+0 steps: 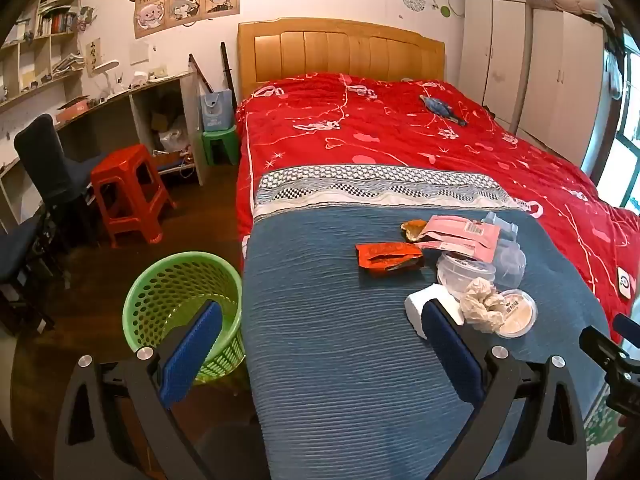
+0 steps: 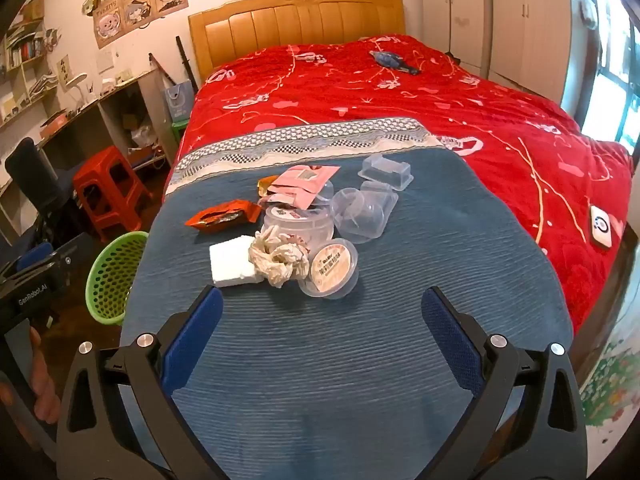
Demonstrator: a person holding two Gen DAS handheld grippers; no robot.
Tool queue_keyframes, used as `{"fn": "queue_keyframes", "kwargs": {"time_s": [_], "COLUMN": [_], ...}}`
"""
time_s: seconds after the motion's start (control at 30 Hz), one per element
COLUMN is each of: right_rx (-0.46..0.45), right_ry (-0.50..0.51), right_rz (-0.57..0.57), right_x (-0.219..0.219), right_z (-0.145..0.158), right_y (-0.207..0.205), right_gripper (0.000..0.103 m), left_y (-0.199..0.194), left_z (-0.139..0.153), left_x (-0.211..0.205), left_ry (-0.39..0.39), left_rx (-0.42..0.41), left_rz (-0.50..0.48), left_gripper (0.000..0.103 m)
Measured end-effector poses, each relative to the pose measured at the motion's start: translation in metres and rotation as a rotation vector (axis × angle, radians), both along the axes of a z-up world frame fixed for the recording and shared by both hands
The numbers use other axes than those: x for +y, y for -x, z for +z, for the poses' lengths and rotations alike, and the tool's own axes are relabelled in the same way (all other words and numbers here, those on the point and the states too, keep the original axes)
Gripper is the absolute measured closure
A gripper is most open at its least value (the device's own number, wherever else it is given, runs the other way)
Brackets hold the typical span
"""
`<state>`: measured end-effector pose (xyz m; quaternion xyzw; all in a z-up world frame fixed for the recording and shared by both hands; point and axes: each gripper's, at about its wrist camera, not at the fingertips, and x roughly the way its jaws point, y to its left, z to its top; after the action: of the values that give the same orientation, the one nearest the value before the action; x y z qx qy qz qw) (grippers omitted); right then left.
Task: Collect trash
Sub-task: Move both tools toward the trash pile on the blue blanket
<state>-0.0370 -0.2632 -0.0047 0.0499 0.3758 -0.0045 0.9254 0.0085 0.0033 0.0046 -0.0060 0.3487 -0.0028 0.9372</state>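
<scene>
You are holding both the left tongs (image 1: 320,344) and right tongs (image 2: 322,330) spread wide and empty, seemingly choosing among trash (image 2: 280,260) heaped on the bed's blue blanket (image 2: 360,360), green basket (image 1: 180,300) waiting alongside.

Ahead of the right gripper (image 2: 322,334), the foam block (image 2: 231,262), crumpled paper (image 2: 278,258) and lidded cup (image 2: 332,270) are lying in a row on the bed (image 2: 360,360), paper touching both. Behind them the torn wrapper (image 2: 224,218) is lying to the left, the clear containers (image 2: 366,212) to the right. The basket (image 2: 114,276) is standing on the floor left of the bed, ahead of the left gripper (image 1: 322,354).
</scene>
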Motion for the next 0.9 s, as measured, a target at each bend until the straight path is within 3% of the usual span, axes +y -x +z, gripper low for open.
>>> {"fn": "queue_keyframes", "kwargs": {"time_s": [0.9], "right_rx": [-0.027], "right_ry": [0.014], "right_rz": [-0.008], "right_x": [-0.008], "right_z": [0.007], "right_y": [-0.008], "right_gripper": [0.005], "left_y": [-0.006], "left_z": [0.005], "left_x": [0.004], "left_ry": [-0.003], "left_rx": [-0.004], "left_rz": [0.01], "left_gripper": [0.006]}}
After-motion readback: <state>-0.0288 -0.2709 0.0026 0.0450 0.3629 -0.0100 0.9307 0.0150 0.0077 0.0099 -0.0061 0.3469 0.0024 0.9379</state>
